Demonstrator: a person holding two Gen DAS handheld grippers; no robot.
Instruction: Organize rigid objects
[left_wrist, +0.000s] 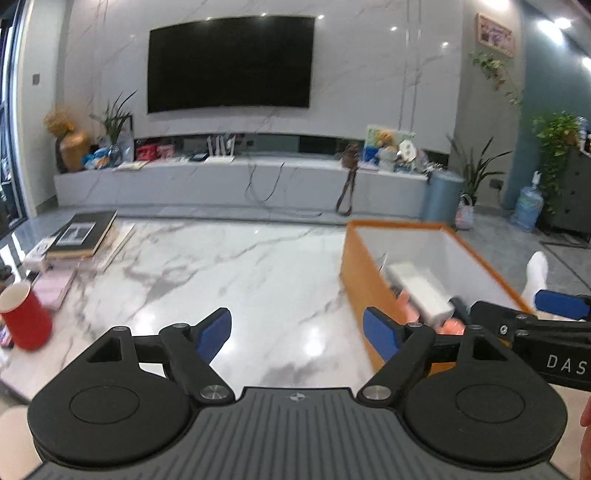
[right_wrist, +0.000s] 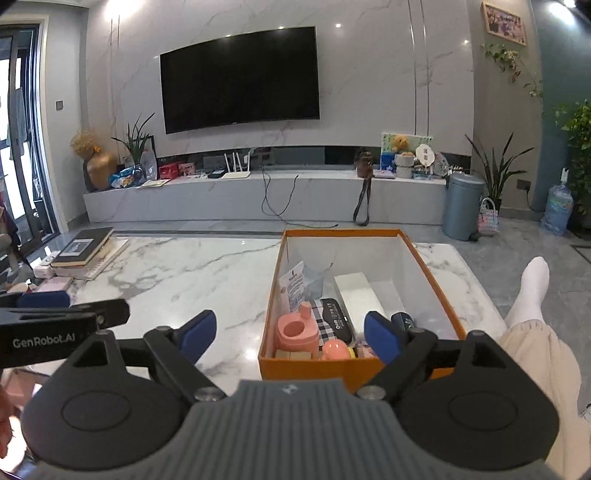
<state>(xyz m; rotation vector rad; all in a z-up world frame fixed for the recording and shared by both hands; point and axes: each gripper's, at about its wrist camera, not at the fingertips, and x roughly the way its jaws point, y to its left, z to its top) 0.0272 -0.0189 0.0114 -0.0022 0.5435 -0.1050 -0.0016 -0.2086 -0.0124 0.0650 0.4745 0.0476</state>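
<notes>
Both grippers hung over the marble table (right_wrist: 177, 273) with their jaws spread wide and nothing between the blue pads. The left gripper (left_wrist: 297, 334) sat over bare tabletop, its right pad overlapping the near left wall of the orange box (left_wrist: 369, 280) in its own camera's view. The right gripper (right_wrist: 290, 334) pointed at the near end of that same box (right_wrist: 314, 363), whose white inside was open to view. The things already gathered lay in the box: a long white carton (right_wrist: 360, 299) along the middle, a black case (right_wrist: 334, 317) beside it on a checked cloth, a pink cup-like piece (right_wrist: 295, 332) at the near left corner with a round pink ball (right_wrist: 334, 349) next to it, a printed paper card (right_wrist: 293, 286) leaning against the left wall, and a dark cylinder (right_wrist: 404, 321) partly hidden behind the right pad. Away from the box, at the table's far left corner, sat a stack of books (right_wrist: 86, 247), and a red cup (left_wrist: 24, 315) stood near the left edge. A person's leg in a white sock (right_wrist: 532, 291) stretched out to the right of the table.
</notes>
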